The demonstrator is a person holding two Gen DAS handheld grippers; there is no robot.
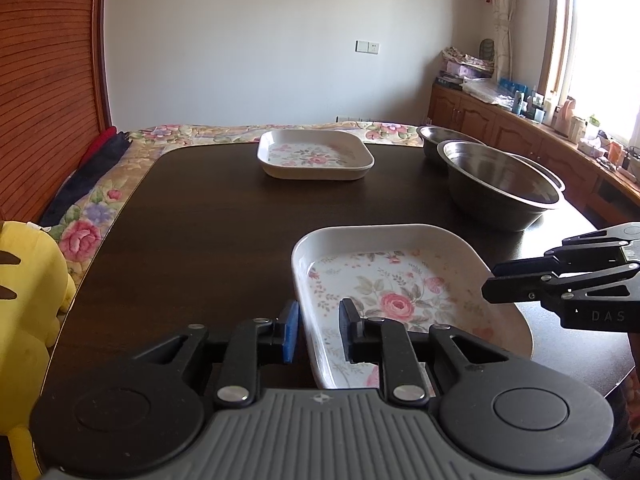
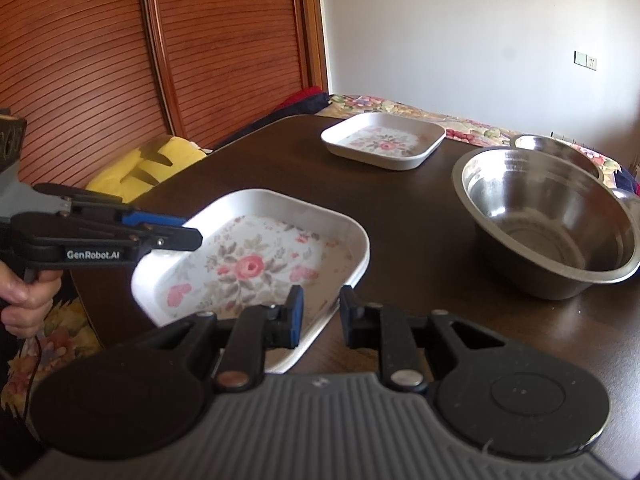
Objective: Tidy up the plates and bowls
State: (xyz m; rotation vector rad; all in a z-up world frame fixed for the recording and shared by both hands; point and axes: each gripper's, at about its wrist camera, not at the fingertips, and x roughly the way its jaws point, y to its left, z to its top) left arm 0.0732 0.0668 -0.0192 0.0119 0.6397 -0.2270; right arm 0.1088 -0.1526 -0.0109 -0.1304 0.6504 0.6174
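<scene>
The near floral plate (image 1: 400,280), a square white dish with a pink rose printed in its well, sits at the front edge of the dark wooden table (image 1: 200,220). The left gripper (image 1: 319,330) straddles its near-left rim, one blue-padded finger outside the wall and the other over the well, with a clear gap on both sides; the fingers are parted and not pressing on the rim. In the right wrist view the right gripper (image 2: 320,316) does much the same at the plate's opposite near corner (image 2: 256,248), its fingers apart with the rim between them, and I cannot tell whether either finger touches the plate.

A second floral plate (image 1: 316,154) of the same pattern lies flat at the far end of the table, well apart from the first. To the right stands a large steel bowl (image 1: 500,184), and just behind it, touching or nearly so, a smaller steel bowl (image 1: 444,138).

A hand (image 2: 24,300) grips the left gripper's handle at the left of the right wrist view. A yellow plush toy (image 1: 28,300) leans beside the table's left edge, and a floral bedspread (image 1: 96,216) spreads beyond.
</scene>
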